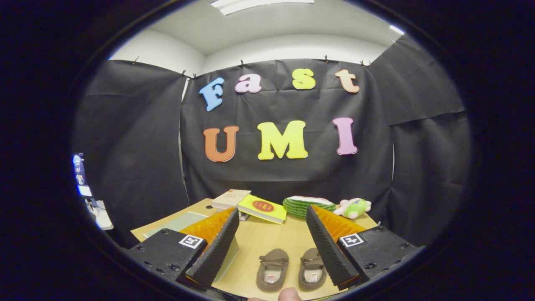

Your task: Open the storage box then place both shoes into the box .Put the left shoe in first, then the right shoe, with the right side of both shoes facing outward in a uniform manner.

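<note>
Two small brown shoes stand side by side on the wooden table, toes pointing away from me. One shoe is nearer my left finger and the other shoe lies close against my right finger. My gripper is open above them, its ridged black fingers spread wide with nothing held. A pale green flat-topped storage box sits to the left, mostly hidden behind the left finger. I cannot tell whether it is open.
At the table's far edge lie a tan book, a yellow book, a green striped cushion and a green-and-pink plush toy. A person's fingertip shows just below the shoes.
</note>
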`<state>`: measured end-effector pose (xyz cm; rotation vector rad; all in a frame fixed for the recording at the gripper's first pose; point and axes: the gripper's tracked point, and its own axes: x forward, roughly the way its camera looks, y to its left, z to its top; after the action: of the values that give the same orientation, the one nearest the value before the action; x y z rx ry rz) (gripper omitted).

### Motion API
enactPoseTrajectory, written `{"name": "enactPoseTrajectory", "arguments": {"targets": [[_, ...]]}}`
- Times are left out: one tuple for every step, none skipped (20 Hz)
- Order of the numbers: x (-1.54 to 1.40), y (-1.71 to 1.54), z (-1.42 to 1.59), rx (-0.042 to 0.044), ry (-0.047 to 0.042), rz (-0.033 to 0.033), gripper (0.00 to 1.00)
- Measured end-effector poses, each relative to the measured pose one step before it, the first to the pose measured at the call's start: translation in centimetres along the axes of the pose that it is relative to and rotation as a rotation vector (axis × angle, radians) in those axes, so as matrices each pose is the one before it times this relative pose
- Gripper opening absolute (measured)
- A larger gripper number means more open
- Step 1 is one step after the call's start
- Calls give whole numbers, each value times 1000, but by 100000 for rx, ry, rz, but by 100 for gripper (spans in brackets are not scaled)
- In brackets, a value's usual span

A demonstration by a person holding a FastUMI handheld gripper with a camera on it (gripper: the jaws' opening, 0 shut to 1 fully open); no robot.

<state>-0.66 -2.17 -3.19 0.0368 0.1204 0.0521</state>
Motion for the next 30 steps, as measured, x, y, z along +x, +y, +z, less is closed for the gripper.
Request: {"name": "enactPoseTrajectory", "arguments": {"targets": [[-4, -66, -363, 199, 777, 659, 100], [-50, 120, -580, 1083, 986, 1330, 100], [106, 308, -311, 1574, 1158, 1994, 100], [130, 573, -410, 1136, 1684, 2775, 100], [142, 458, -166, 591, 1190, 2671, 100], [52, 217, -46, 254, 880, 1762, 100], [147, 201, -100, -117, 758, 1338, 100], [134, 477, -265, -133, 677, 1823, 100], [332, 713, -252, -1324, 1487, 3096, 100], [330, 793, -191, -1024, 837, 3749, 100], [332, 758, -22, -367, 1487, 4087, 100], [370, 844, -385, 1059, 1656, 4863, 100], [409, 1111, -380, 2550, 2145, 6055, 100], [510, 1142, -1003, 3837, 3041, 6005, 100], [581, 818, -1127, 5768, 3424, 5256, 100], [662, 527, -1437, 6610, 4059, 5241, 99], [793, 552, -1358, 6158, 4987, 5020, 99], [910, 182, -1230, 4976, 4498, 3722, 97], [829, -208, -803, 3961, 3709, 2552, 96], [801, -365, -693, 4004, 3194, 1872, 94], [698, -349, -320, 4601, 2601, 2152, 94], [763, -282, -524, 5134, 2204, 2273, 94], [688, -394, -326, 4353, 2422, 1078, 94], [421, -305, -180, 2697, 1436, 562, 94], [546, -433, -44, 1605, 1460, 753, 94], [609, -610, -168, 2324, 1097, 55, 93], [551, -520, 5, 2930, 1421, 354, 92], [437, -346, -103, 3218, 1156, 379, 91], [474, -543, 123, 2754, 967, -267, 91], [331, -507, 206, 2831, 744, 329, 90]]}}
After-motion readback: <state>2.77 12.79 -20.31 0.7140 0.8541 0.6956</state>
